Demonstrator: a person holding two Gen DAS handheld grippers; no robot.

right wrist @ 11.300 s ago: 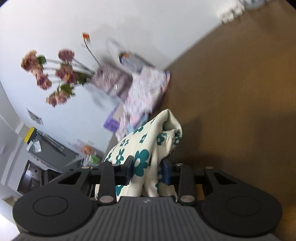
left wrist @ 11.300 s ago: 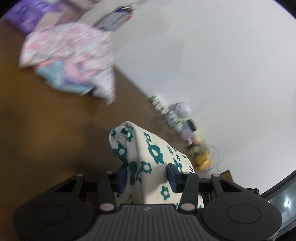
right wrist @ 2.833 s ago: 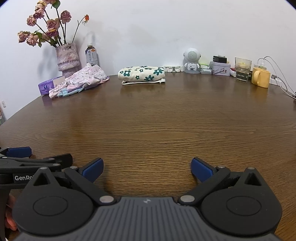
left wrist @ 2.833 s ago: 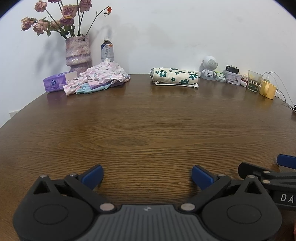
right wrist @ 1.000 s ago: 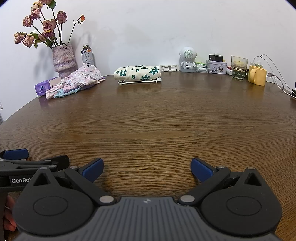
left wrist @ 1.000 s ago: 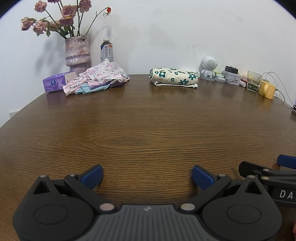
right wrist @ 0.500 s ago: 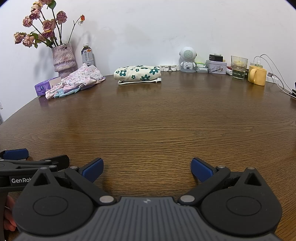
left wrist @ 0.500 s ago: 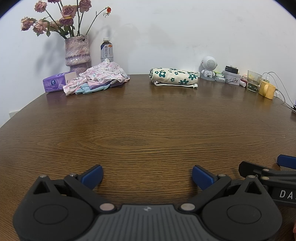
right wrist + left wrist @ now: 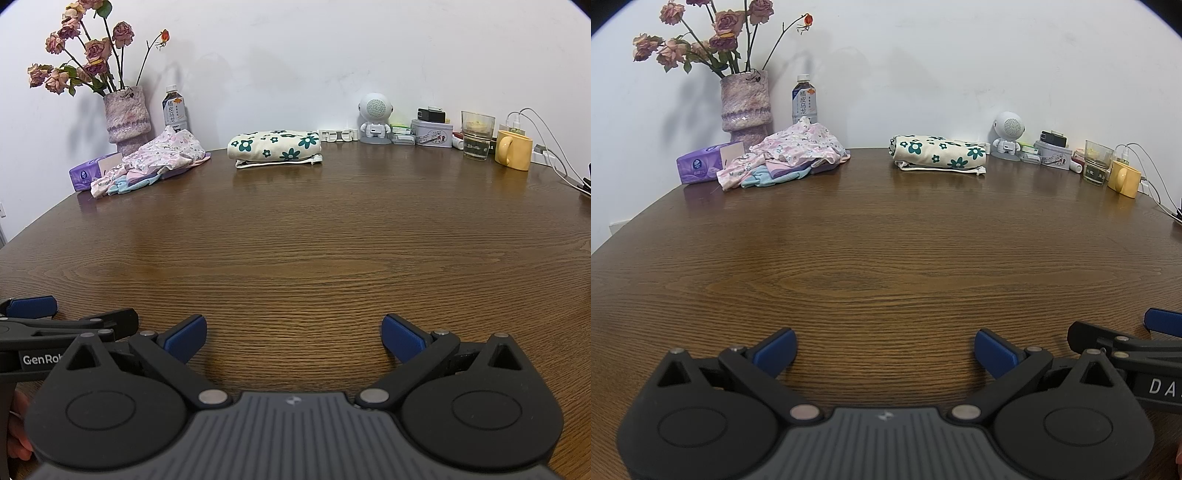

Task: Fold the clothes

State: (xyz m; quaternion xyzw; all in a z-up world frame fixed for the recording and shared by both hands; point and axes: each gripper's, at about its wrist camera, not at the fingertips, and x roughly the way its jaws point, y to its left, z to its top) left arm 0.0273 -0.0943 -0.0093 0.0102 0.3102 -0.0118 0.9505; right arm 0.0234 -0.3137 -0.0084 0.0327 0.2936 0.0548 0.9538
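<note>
A folded cream garment with teal flowers (image 9: 938,157) (image 9: 275,147) lies at the far edge of the brown wooden table (image 9: 886,258) (image 9: 314,240). A loose heap of pink and pale blue clothes (image 9: 783,157) (image 9: 155,158) sits to its left. My left gripper (image 9: 884,350) rests low over the near table edge, wide open and empty. My right gripper (image 9: 293,336) is beside it, also wide open and empty. Each gripper shows at the edge of the other's view: the right one (image 9: 1137,339), the left one (image 9: 44,317).
Along the back wall stand a vase of dried roses (image 9: 746,103), a drink bottle (image 9: 804,99), a purple tissue pack (image 9: 701,168), a white robot figure (image 9: 1007,136), a tin (image 9: 1052,155), a glass (image 9: 1097,162), a yellow mug (image 9: 1123,179) and cables (image 9: 550,147).
Eleven seconds ago both grippers were shut on the flowered garment; now it lies folded at the back and both are open. Over the last second nothing has moved.
</note>
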